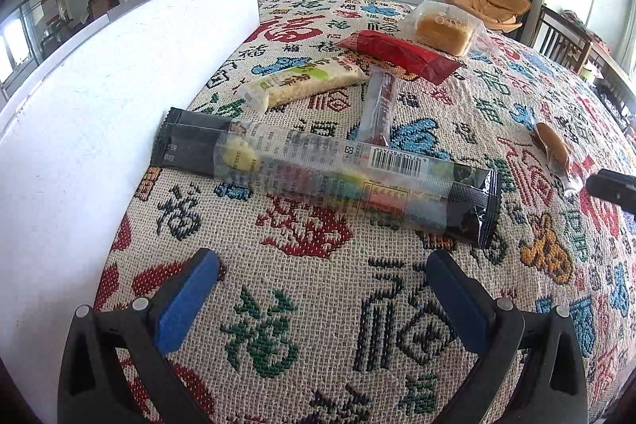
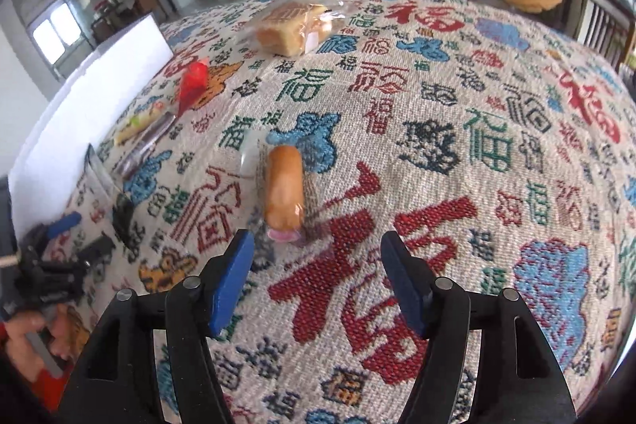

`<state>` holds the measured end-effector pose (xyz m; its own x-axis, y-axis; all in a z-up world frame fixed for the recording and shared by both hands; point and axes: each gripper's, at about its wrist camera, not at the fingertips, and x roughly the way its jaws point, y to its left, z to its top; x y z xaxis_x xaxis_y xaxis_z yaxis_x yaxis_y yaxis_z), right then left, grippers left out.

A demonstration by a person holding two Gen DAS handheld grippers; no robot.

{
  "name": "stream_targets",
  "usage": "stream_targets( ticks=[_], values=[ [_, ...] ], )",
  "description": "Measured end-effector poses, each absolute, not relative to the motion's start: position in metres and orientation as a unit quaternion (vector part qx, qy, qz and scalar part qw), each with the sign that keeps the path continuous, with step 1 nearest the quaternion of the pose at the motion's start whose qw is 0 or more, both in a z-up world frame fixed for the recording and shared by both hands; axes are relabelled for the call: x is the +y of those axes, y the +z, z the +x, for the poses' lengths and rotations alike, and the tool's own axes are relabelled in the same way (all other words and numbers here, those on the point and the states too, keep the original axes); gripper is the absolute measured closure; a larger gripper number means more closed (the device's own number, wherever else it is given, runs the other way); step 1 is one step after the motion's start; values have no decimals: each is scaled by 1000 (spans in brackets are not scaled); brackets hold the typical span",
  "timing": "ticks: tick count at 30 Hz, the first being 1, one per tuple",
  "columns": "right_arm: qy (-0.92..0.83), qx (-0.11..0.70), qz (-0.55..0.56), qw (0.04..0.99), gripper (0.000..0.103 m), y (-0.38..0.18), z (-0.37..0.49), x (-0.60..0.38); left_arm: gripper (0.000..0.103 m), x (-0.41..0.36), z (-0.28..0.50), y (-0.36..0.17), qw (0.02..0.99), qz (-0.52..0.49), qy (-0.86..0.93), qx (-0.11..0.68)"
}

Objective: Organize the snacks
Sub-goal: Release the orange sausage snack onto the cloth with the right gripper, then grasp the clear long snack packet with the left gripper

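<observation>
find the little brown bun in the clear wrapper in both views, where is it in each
Left wrist: the wrapped bun lies at the far right edge, beside the right gripper's tip.
Right wrist: it lies left of centre, just beyond the open right gripper.
Shared landmark: the bagged bread loaf at the far end of the patterned cloth.

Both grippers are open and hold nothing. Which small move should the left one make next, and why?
Probably ease the left gripper forward over the long clear-and-black snack pack. Its blue fingers stand wide open and empty just short of that pack, which lies crosswise straight ahead on the patterned cloth beside the white box. The right gripper, also open, faces the small wrapped bun.
</observation>
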<state>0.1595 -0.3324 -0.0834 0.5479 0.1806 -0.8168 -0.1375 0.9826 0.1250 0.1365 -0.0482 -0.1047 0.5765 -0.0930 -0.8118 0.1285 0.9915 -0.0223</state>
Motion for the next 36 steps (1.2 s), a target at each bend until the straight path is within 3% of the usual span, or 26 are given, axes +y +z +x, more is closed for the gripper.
stream_targets(
  ticks=[4,8,11,21,26,29,31,33,36],
  values=[
    [65,462,-45,883,33,-102,152,-325,0,-48,136,-105,888,20,-63,456],
    [55,436,-28,898,20,-106,146,-333,0,-48,135,-105,887,20,-65,456],
    [50,436,-32,898,17,-107,148,-331,0,-44,133,-103,888,7,-71,454],
    [49,436,-31,898,16,-107,148,-330,0,-11,167,-82,851,-178,-122,478],
    [49,437,-31,898,16,-107,147,-329,0,-4,219,-92,840,-206,-53,500],
    [49,437,-31,898,16,-107,147,-330,2,-19,237,-94,844,-156,-46,510],
    [49,436,-31,898,16,-107,147,-330,15,-27,238,-93,852,-111,-54,509],
    [49,436,-31,898,16,-106,147,-330,49,-30,232,-92,859,-61,-52,505],
    [50,436,-30,898,16,-106,147,-330,70,-20,222,-89,852,-56,-85,513]
  ],
)
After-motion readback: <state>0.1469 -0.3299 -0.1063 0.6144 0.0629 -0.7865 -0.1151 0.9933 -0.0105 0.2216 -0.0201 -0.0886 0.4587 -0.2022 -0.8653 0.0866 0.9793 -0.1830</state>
